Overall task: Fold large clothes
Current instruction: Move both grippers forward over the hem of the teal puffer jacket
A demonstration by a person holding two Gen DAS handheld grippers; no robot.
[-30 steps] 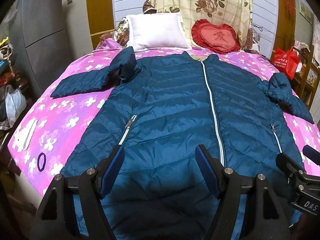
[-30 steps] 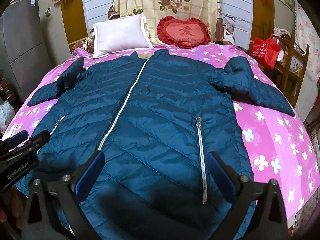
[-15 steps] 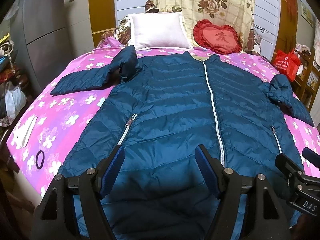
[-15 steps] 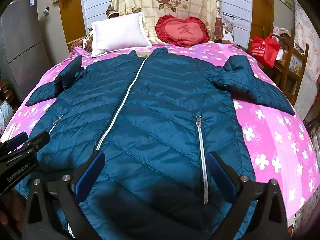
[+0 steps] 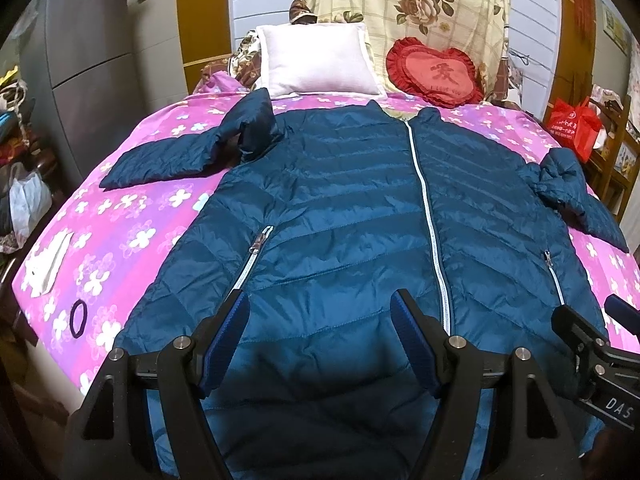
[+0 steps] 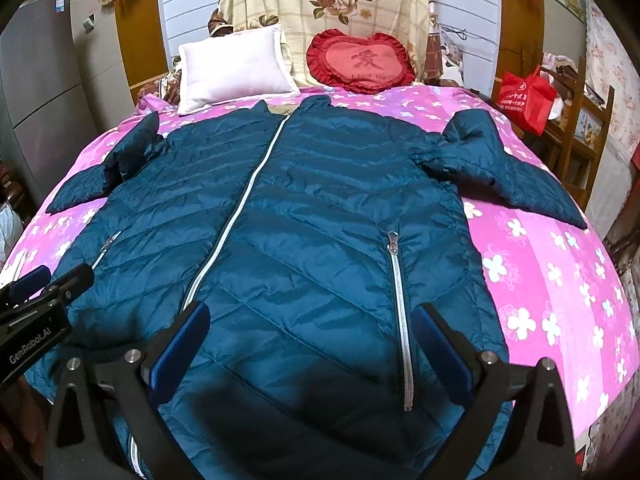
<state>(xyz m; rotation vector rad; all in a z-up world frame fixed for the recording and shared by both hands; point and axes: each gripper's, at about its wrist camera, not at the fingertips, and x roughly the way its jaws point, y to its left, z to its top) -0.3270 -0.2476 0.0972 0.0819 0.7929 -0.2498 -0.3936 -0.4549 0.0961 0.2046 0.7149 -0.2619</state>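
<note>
Pink flowered bed (image 5: 132,236) fills the room, and the jacket (image 5: 340,216) lies flat on it, zipped, front up, sleeves flung wide, so nothing is folded yet. Left gripper (image 5: 320,340) hangs over the hem, jaws apart and empty. Right gripper (image 6: 310,344) does likewise, probably lining up the first fold.

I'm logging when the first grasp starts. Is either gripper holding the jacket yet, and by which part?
Nothing is held. The left gripper and right gripper are both open above the hem end of the blue jacket, with no fabric between the fingers.
</note>
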